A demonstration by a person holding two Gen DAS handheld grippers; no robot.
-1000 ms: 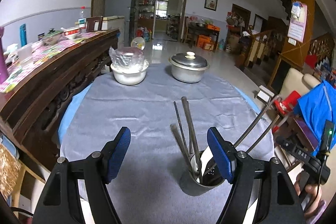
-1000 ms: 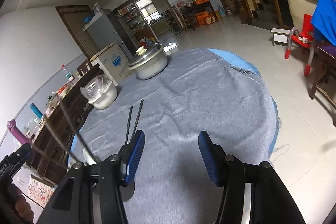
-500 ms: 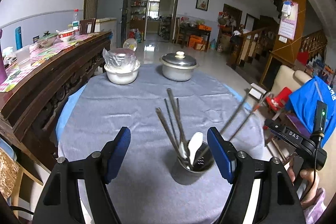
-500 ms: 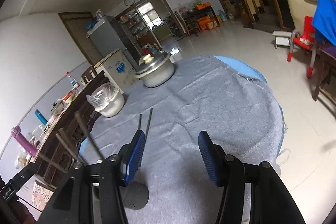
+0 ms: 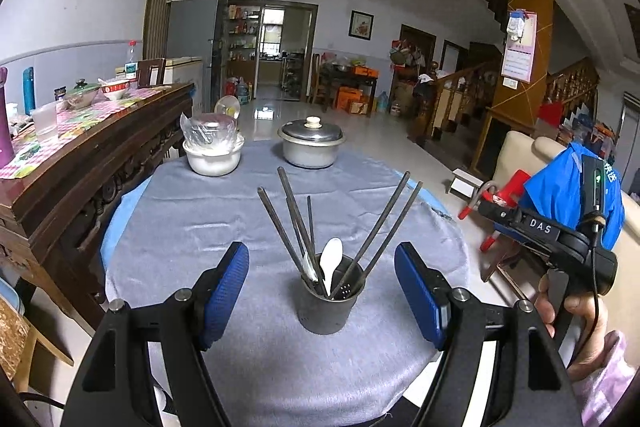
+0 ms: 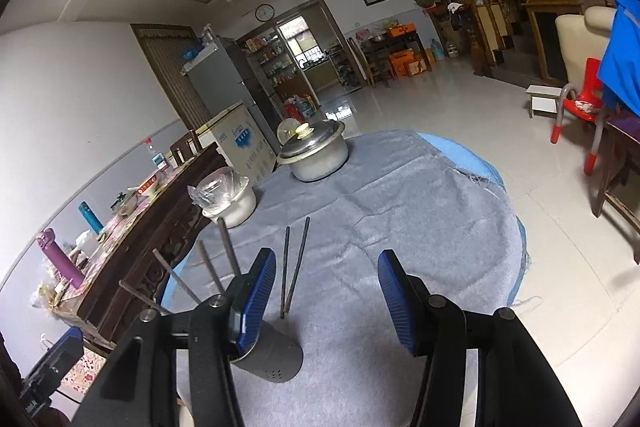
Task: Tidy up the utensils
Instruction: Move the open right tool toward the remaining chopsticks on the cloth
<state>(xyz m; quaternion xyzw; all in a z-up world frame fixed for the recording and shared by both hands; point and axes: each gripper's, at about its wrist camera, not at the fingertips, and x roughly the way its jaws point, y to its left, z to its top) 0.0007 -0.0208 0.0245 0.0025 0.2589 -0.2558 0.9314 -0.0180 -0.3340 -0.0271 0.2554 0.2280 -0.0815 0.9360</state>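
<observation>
Both claws gape wide, holding nothing: left claw [image 5: 321, 291] straddles the cup [image 5: 328, 307] of chopsticks [image 5: 382, 231]; right claw [image 6: 327, 301] sits beside cup.

A round table [image 5: 132, 211] draped in grey cloth [image 5: 224, 223] carries a dark utensil cup [image 5: 329, 307] near the front, with a plastic-covered white bowl [image 5: 213, 159] and a lidded metal pot [image 5: 311, 145] at the far edge.
</observation>
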